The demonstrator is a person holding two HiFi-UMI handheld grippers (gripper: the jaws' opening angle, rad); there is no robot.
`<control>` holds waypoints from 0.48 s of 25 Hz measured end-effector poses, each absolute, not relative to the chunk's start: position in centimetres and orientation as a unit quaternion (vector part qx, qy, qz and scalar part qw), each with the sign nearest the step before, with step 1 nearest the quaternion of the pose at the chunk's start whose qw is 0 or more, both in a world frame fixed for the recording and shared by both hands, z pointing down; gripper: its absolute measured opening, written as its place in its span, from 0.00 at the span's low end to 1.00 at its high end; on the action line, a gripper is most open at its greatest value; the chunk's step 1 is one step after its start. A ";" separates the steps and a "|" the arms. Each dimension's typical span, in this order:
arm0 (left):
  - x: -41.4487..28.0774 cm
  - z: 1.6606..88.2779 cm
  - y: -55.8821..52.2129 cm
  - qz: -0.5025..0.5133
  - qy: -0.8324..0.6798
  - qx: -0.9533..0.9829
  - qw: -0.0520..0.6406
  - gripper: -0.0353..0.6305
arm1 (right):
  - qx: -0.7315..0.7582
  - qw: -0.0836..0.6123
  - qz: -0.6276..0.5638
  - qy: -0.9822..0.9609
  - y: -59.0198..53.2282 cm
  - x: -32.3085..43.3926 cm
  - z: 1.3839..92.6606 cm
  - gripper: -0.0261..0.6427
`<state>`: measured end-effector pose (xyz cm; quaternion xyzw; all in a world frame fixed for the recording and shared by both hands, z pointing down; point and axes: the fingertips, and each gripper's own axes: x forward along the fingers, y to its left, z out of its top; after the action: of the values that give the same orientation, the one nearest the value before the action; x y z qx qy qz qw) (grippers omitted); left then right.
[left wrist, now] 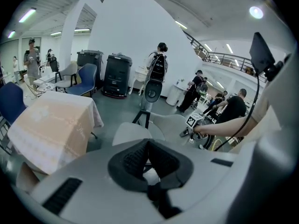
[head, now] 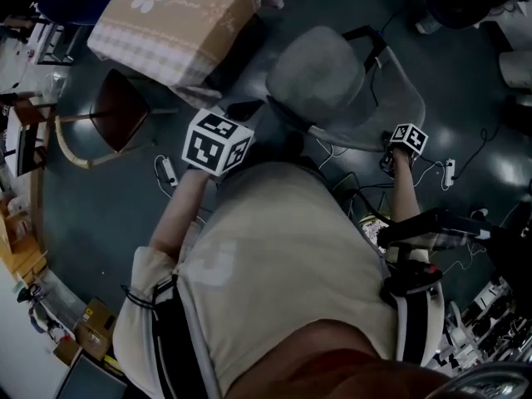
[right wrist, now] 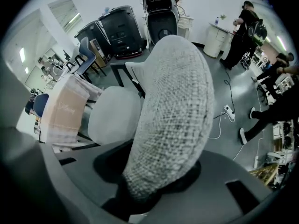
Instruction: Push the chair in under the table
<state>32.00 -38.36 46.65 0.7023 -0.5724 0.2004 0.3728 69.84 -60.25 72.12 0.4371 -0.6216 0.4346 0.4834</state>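
right gripper (right wrist: 154, 176) tight on chair back (right wrist: 173, 97); tablecloth (head: 179, 23) script unreadable

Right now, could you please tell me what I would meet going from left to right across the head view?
wooden chair → left gripper → grey chair → right gripper

Power strip (head: 169, 171) on dark floor (head: 100, 214) — black bins (left wrist: 117, 75) against white wall (left wrist: 126, 27), blue chair (left wrist: 84, 78) beside.
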 end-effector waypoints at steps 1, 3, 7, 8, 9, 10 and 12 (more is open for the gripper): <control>32.0 46.7 -38.4 0.201 -0.570 0.703 0.374 0.06 | 0.437 0.484 0.434 -0.622 -60.3 69.8 72.1 0.29; 32.1 46.8 -38.7 0.204 -0.566 0.706 0.374 0.06 | 0.437 0.484 0.435 -0.621 -60.2 69.6 72.2 0.29; 32.7 46.7 -39.4 0.209 -0.559 0.713 0.368 0.06 | 0.435 0.485 0.433 -0.623 -60.3 69.6 72.3 0.29; 32.8 46.7 -39.4 0.212 -0.557 0.714 0.368 0.06 | 0.433 0.485 0.432 -0.625 -60.3 69.5 72.3 0.29; 32.9 46.7 -39.4 0.214 -0.555 0.714 0.368 0.06 | 0.432 0.484 0.431 -0.627 -60.4 69.5 72.2 0.29; 33.0 46.7 -39.3 0.217 -0.554 0.715 0.368 0.06 | 0.431 0.484 0.430 -0.629 -60.5 69.5 72.1 0.29; 33.3 46.6 -39.1 0.221 -0.550 0.716 0.369 0.06 | 0.429 0.483 0.428 -0.631 -60.5 69.7 71.9 0.29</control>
<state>33.27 -39.09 46.64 0.7159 -0.5499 0.2211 0.3691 69.65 -60.54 71.91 0.4293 -0.6314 0.4282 0.4834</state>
